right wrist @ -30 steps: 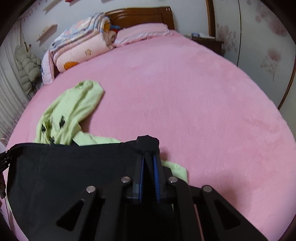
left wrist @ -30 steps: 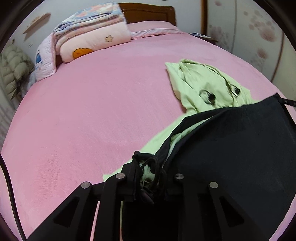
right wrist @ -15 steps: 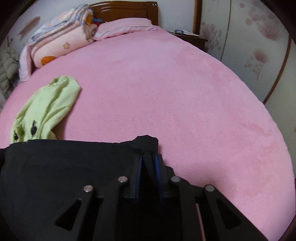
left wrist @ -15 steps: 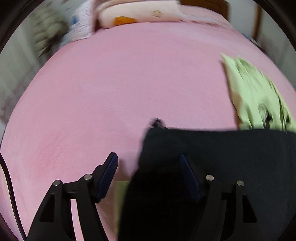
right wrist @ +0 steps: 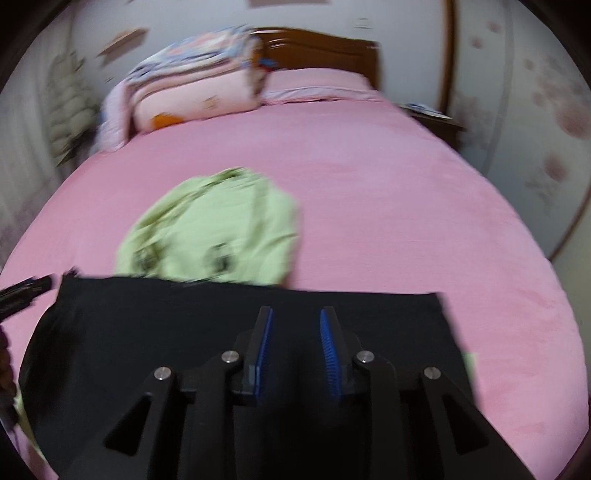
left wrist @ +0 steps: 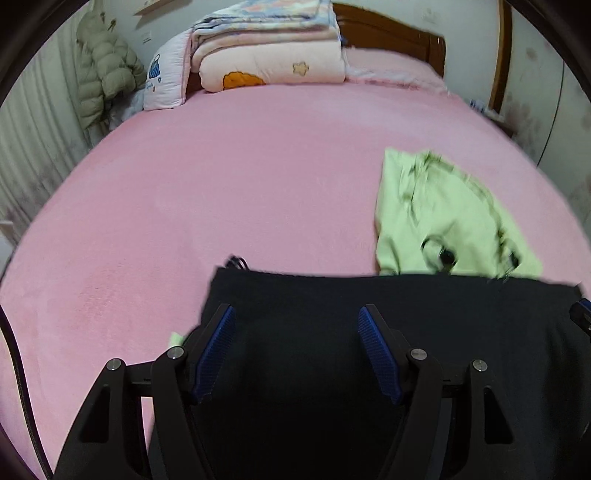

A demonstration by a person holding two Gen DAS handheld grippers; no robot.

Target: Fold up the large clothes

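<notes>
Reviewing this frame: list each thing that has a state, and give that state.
left gripper: open, above the dark cloth, nothing clamped.
right gripper: jaws opening, nothing pinched.
black garment: laid flat, far edge straight.
green garment: crumpled, partly under the black one.
quilts: folded, stacked.

1. I see the bedspread [left wrist: 221,177]: pink, matt, fleecy cloth.
2. On it, black garment [left wrist: 424,314]: matt cloth.
3. Beyond that, green garment [left wrist: 436,214]: soft cloth.
4. Behind the bedspread, headboard [left wrist: 391,33]: glossy brown wood.

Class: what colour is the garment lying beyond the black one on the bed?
Light green garment, clearest in the left wrist view.
</notes>
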